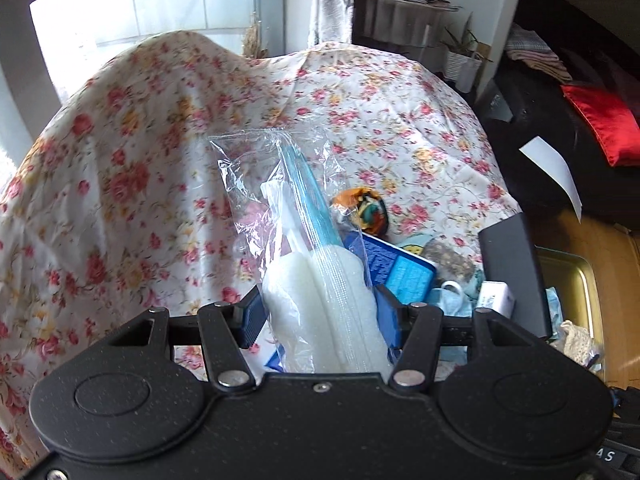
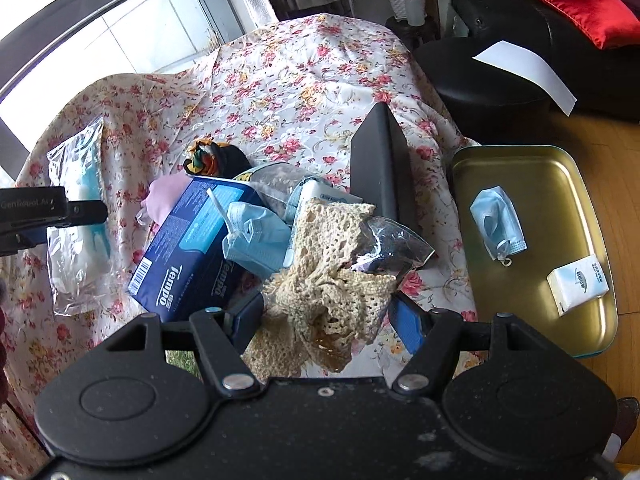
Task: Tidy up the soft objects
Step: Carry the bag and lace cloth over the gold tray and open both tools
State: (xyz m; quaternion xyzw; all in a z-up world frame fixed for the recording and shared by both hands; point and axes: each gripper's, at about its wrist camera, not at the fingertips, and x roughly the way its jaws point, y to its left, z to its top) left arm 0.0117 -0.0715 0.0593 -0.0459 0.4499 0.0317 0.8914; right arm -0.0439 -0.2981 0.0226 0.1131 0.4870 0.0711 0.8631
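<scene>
My left gripper (image 1: pixel 320 316) is shut on a clear bag holding a white sponge and a blue strip (image 1: pixel 316 280), lifted over the floral cloth (image 1: pixel 140 160). The right wrist view shows that same bag (image 2: pixel 76 240) at far left. My right gripper (image 2: pixel 326 320) is shut on a bagged beige crochet lace piece (image 2: pixel 332 268) above the pile. The pile holds a blue Tempo tissue pack (image 2: pixel 192 252), a light blue face mask (image 2: pixel 256 240), a pink item (image 2: pixel 164 196) and a colourful scrunchie (image 2: pixel 208 156).
A gold tray (image 2: pixel 532 168) on the wooden floor at right holds a face mask (image 2: pixel 496 224) and a small white tissue pack (image 2: pixel 576 284). A dark upright panel (image 2: pixel 380 160) stands between pile and tray. Behind are a black sofa (image 2: pixel 500 80) and a red cushion (image 2: pixel 588 8).
</scene>
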